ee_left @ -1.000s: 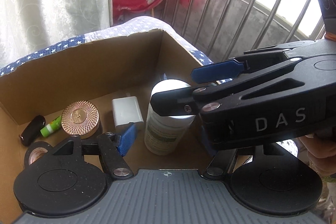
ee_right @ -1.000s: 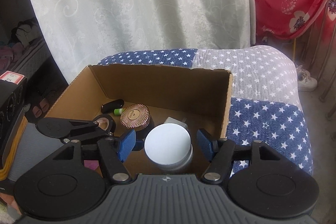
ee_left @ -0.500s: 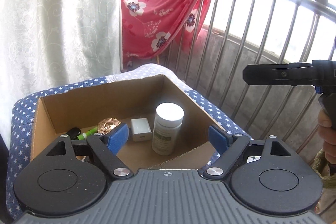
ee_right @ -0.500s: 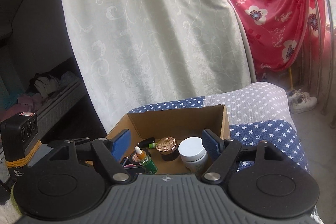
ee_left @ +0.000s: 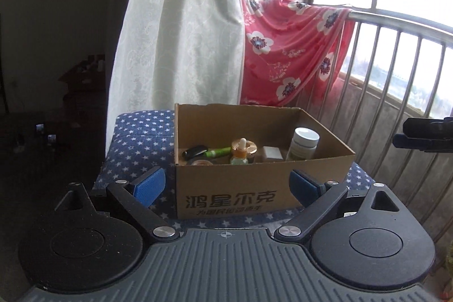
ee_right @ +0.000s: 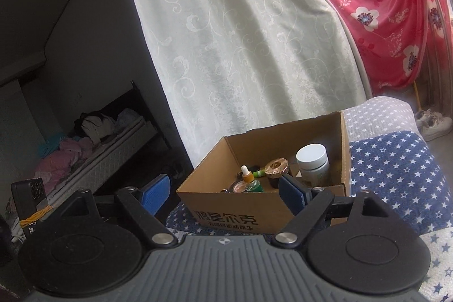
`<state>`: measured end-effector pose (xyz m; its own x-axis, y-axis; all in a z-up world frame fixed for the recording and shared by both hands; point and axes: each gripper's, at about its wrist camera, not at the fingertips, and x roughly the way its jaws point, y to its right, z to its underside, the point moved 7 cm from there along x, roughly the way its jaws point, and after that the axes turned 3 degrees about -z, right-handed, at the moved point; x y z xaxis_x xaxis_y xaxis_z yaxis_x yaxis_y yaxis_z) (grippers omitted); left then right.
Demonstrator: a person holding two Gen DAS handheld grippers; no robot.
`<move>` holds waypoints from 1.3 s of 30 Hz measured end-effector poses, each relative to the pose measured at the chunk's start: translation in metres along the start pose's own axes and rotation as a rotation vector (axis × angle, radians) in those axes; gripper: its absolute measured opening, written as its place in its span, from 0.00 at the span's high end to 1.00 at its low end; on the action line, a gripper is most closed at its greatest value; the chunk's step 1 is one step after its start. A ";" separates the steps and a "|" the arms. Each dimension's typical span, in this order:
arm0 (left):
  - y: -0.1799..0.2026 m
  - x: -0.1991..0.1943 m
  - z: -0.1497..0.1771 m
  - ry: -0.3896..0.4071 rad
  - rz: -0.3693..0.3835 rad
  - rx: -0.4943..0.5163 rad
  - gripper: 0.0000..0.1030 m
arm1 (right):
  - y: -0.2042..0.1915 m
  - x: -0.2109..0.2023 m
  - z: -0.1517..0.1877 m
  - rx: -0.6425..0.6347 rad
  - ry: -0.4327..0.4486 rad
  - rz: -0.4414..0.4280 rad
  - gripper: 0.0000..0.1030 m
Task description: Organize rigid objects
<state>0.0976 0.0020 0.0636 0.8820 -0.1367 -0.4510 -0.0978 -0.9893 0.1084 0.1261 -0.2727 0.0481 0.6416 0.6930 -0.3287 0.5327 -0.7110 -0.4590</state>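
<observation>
**Both grippers held wide and empty before the filled carton**

Starting at the tools, we see the left gripper (ee_left: 226,184) with its blue pads (ee_left: 148,185) spread far apart and nothing between them; it is held back from the cardboard box (ee_left: 235,198), whose printed front wall faces it. We find the right gripper (ee_right: 225,190) likewise spread wide and empty, its blue pads (ee_right: 155,190) framing the near corner of the same cardboard box (ee_right: 226,215) without touching it. In the left wrist view, the tip of the right gripper (ee_left: 424,136) enters from the right edge, level with the box rim and well apart from it.

Moving outward, we look into the box. A white-capped jar (ee_left: 303,145) stands upright near the right wall. Just beside it lies a white charger block (ee_left: 272,153). Next comes a copper-lidded jar (ee_left: 243,146), with a small dropper bottle (ee_left: 239,153) upright in front of it. A green tube (ee_left: 218,152) and a black key fob (ee_left: 195,152) lie toward the left wall. From the right wrist view we see the same white-capped jar (ee_right: 312,160), copper-lidded jar (ee_right: 277,170) and dropper bottle (ee_right: 249,179).

The box rests on a star-patterned blue cushion (ee_left: 136,137). Behind it hang a pale curtain (ee_left: 184,33) and a red floral cloth (ee_left: 288,47) draped over a metal railing (ee_left: 396,70).
</observation>
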 end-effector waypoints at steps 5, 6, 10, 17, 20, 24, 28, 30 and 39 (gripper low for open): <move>-0.019 0.002 0.022 -0.038 -0.067 -0.038 0.08 | -0.010 0.042 0.028 0.055 -0.092 -0.057 0.16; -0.019 0.005 0.026 -0.051 -0.076 -0.040 0.08 | -0.013 0.051 0.035 0.065 -0.114 -0.066 0.16; -0.026 0.014 0.052 -0.110 -0.103 -0.039 0.08 | -0.020 0.080 0.061 0.077 -0.184 -0.062 0.16; -0.022 0.035 0.062 -0.185 -0.162 -0.018 0.08 | -0.020 0.099 0.082 0.098 -0.219 0.011 0.16; -0.016 0.043 0.055 -0.182 -0.172 -0.005 0.04 | -0.012 0.094 0.075 0.076 -0.177 0.100 0.04; -0.006 0.054 0.043 -0.185 -0.176 0.006 0.00 | -0.002 0.086 0.062 0.024 -0.117 0.223 0.00; 0.003 0.062 0.030 -0.183 -0.181 0.023 0.00 | 0.007 0.086 0.051 -0.008 -0.094 0.318 0.00; 0.007 0.066 0.025 -0.187 -0.182 0.036 0.00 | 0.013 0.086 0.047 -0.005 -0.093 0.350 0.00; 0.014 0.078 0.015 -0.205 -0.165 0.037 0.00 | 0.022 0.100 0.041 -0.035 -0.128 0.401 0.00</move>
<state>0.1584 -0.0231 0.0170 0.7757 0.0229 -0.6307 0.0193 -0.9997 -0.0126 0.1797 -0.2143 -0.0289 0.7296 0.3682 -0.5762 0.2748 -0.9295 -0.2460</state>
